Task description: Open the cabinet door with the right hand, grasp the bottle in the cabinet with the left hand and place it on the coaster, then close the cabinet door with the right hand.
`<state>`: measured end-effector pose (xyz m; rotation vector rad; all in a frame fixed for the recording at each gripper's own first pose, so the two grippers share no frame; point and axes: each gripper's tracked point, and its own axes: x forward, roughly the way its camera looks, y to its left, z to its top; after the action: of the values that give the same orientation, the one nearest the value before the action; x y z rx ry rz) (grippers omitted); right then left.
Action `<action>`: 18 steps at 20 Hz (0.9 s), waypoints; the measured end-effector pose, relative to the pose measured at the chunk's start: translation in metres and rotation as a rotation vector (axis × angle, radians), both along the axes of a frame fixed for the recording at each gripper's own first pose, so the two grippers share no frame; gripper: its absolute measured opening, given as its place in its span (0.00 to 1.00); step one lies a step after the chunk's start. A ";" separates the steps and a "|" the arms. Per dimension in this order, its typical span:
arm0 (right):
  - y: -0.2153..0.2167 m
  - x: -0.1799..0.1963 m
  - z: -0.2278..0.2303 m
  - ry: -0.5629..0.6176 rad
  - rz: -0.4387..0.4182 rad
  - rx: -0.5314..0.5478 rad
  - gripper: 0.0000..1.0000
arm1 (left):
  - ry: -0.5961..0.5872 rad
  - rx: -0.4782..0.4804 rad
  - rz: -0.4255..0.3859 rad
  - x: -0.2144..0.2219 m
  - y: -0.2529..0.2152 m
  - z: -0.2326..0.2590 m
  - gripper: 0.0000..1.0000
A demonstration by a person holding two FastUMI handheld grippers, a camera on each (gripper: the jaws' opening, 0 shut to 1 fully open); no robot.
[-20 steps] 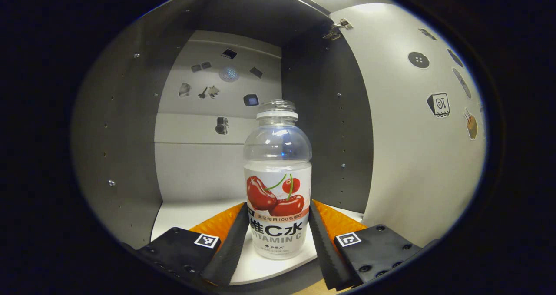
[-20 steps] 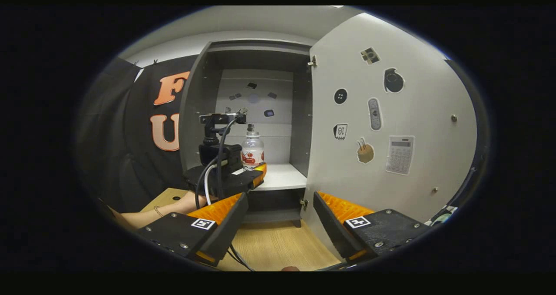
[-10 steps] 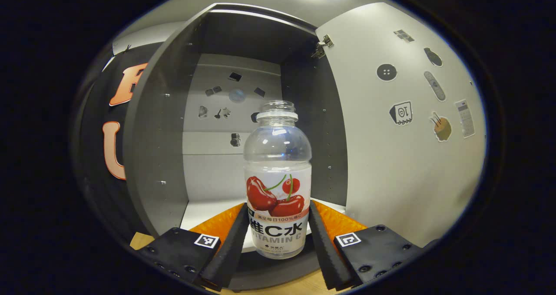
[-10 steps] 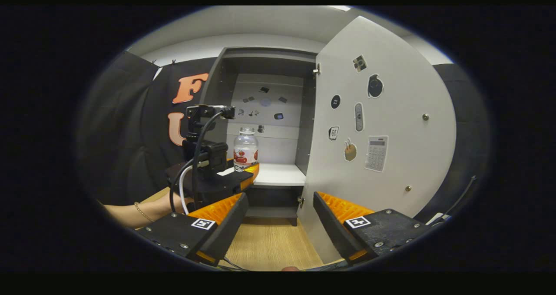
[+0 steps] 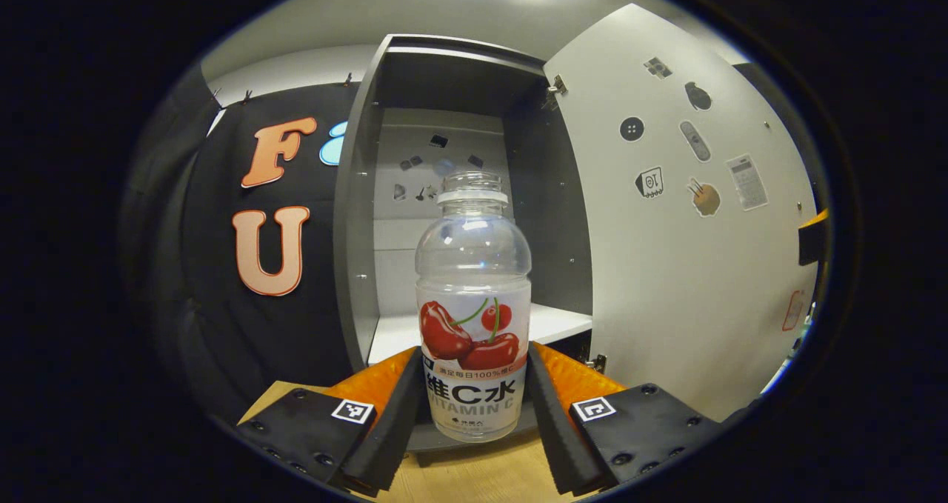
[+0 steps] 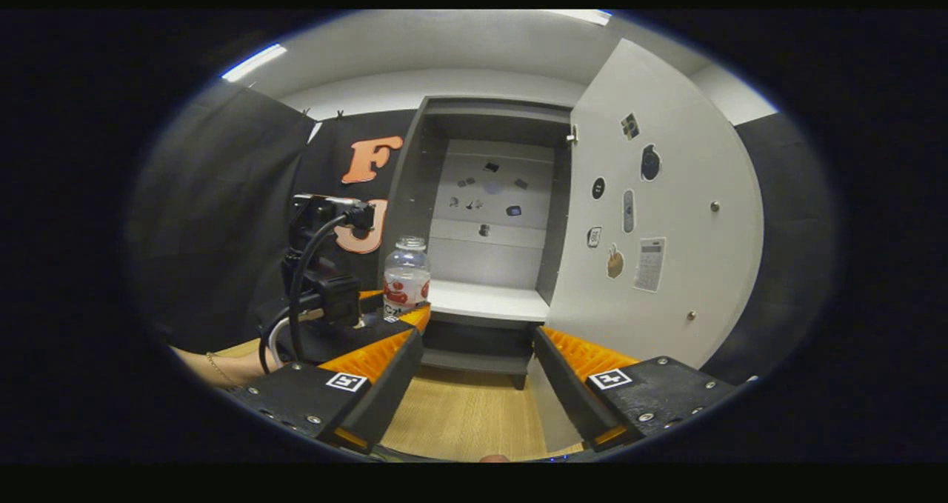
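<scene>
L gripper point(image 5: 474, 414) clamped on bottle point(image 5: 474, 310), upright, held in front of cabinet point(image 5: 474, 214). Door point(image 5: 689, 251) wide open, shelf bare. R gripper point(image 6: 478, 373) spread, holding nothing

Both views level, facing the open cabinet point(image 5: 452, 73) point(image 6: 489, 118); right gripper view farther back.

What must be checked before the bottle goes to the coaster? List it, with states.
1. Left gripper shut on bottle: ok, both fingers press its label.
2. Bottle upright: ok.
3. Bottle out of the cabinet: ok; in the right gripper view it hangs in front of the shelf.
4. Door swung wide: ok.
5. Right gripper open and empty, away from the door: ok.
6. Coaster position: cannot tell.
</scene>
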<state>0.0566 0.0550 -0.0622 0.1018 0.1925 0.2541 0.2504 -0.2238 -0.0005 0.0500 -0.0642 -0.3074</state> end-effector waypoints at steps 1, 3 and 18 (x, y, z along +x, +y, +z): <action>0.006 0.001 0.002 -0.009 0.004 0.005 0.93 | 0.005 0.005 0.008 -0.003 0.007 -0.004 0.81; 0.018 0.004 0.005 -0.019 0.006 0.017 0.93 | 0.024 -0.008 0.021 -0.015 0.020 -0.014 0.82; 0.086 0.023 -0.024 0.004 -0.060 0.023 0.93 | 0.110 -0.028 0.034 -0.059 0.114 -0.156 0.83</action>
<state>0.0799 0.1409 -0.0859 0.1306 0.1902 0.1965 0.1918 -0.1102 -0.1567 0.0059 0.0416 -0.2751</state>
